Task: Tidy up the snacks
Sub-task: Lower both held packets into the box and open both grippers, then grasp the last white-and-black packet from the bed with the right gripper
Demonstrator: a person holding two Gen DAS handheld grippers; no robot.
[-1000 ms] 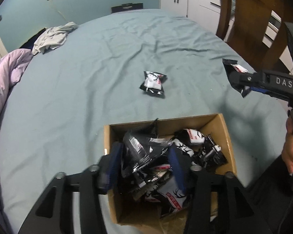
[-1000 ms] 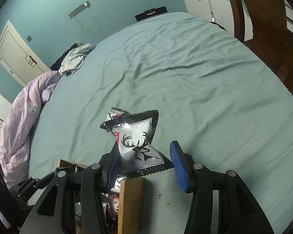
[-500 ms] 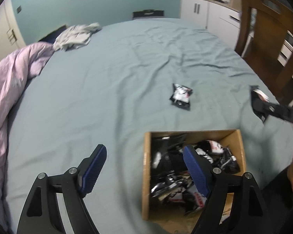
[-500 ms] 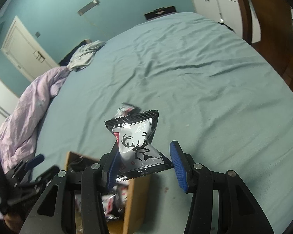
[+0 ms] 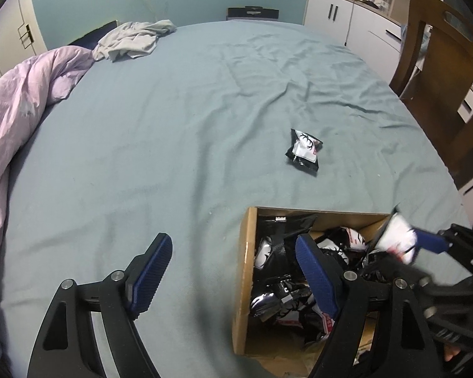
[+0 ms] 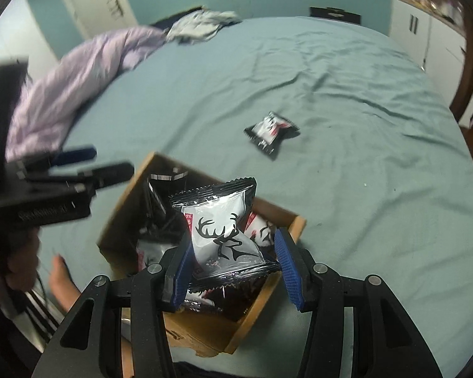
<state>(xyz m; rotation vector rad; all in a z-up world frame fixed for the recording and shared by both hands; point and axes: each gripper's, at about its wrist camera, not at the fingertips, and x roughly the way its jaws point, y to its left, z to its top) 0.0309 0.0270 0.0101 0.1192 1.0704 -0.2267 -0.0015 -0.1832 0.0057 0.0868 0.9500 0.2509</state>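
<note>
An open cardboard box [image 5: 246,267] [image 6: 119,201] holding several black-and-white deer-logo snack packets sits on the blue-green bed sheet. One loose packet [image 5: 304,151] [image 6: 271,132] lies on the sheet beyond the box. My right gripper [image 6: 233,242] is shut on a deer-logo snack packet [image 6: 220,220] and holds it over the box. In the left wrist view this gripper [image 5: 425,242] and its packet [image 5: 397,236] show blurred at the box's right side. My left gripper [image 5: 231,245] [image 6: 78,170] is open and holds nothing, straddling the box's left wall.
A purple duvet [image 5: 22,94] is bunched along the left edge of the bed. Grey clothes [image 5: 132,37] lie at the far end. A wooden chair [image 5: 441,72] and white cabinets [image 5: 340,22] stand to the right. A person's bare foot [image 6: 60,271] is beside the box.
My left gripper opened, letting go inside the box, and moved left off it. My right gripper carried its packet from beside the box to above it, rolling as it went.
</note>
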